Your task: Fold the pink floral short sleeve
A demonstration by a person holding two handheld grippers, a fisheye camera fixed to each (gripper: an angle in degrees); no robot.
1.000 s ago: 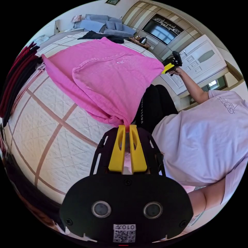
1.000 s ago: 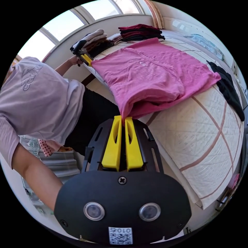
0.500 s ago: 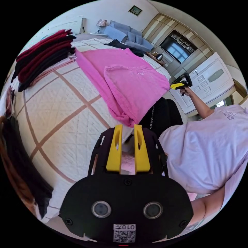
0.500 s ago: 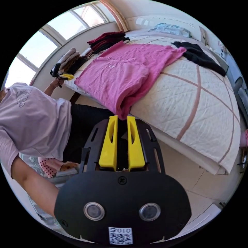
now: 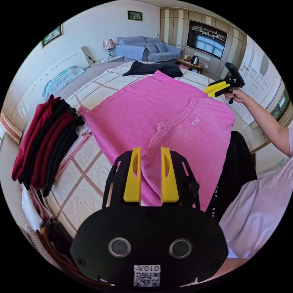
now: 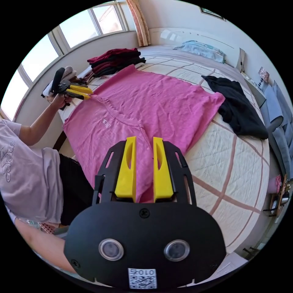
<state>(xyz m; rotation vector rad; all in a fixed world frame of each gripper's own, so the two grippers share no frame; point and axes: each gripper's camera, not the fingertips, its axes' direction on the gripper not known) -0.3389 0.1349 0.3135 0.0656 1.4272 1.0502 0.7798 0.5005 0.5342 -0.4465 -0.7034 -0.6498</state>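
While both the left gripper (image 5: 151,152) and right gripper (image 6: 143,143) hover slightly open, holding nothing, above the pink shirt (image 5: 158,116) at frame centre, its near edge overhangs the bed (image 6: 244,158); a careless tug could drag it off.

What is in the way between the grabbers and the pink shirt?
Nothing visible. The pink shirt lies spread on the bed. The left gripper and the right gripper hover open right over it. The black garment and the stack of folded clothes sit beside the shirt.
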